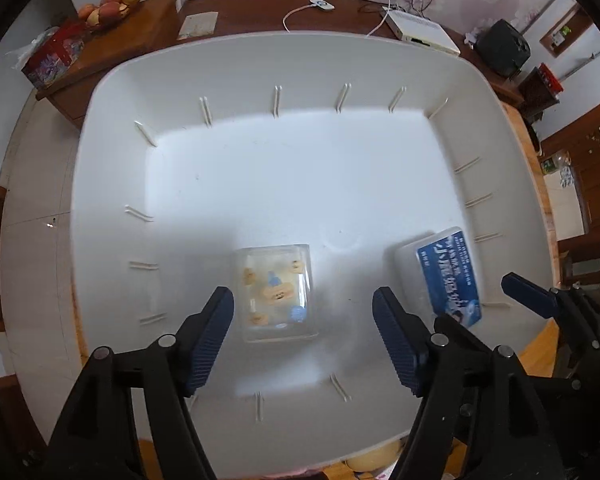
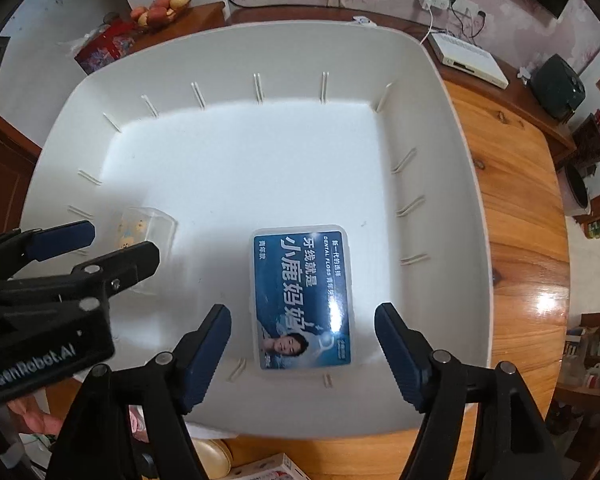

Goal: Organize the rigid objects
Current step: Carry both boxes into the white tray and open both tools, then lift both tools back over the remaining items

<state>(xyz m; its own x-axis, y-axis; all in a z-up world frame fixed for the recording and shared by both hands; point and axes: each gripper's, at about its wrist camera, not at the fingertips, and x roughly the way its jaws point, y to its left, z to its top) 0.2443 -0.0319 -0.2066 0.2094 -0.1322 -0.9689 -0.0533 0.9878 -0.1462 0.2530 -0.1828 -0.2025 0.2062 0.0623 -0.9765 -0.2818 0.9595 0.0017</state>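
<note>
A: Why do the left tongs (image 1: 303,320) stand apart over the clear box (image 1: 275,293)?

B: Nothing is pinched. The box lies flat on the white bin (image 1: 260,64) floor, at six o'clock, free between the pads.

A: And the right tongs (image 2: 302,338)?

B: Also apart, straddling the dental floss box (image 2: 303,298), which lies label up toward five o'clock. Both look set down for storage.

Clear plastic box (image 1: 275,291) with cartoon stickers, lying flat on the floor of my white bin (image 1: 300,60), blue-labelled dental floss box (image 2: 302,298) flat too, label up, well apart, nearer the bin's right wall
</note>
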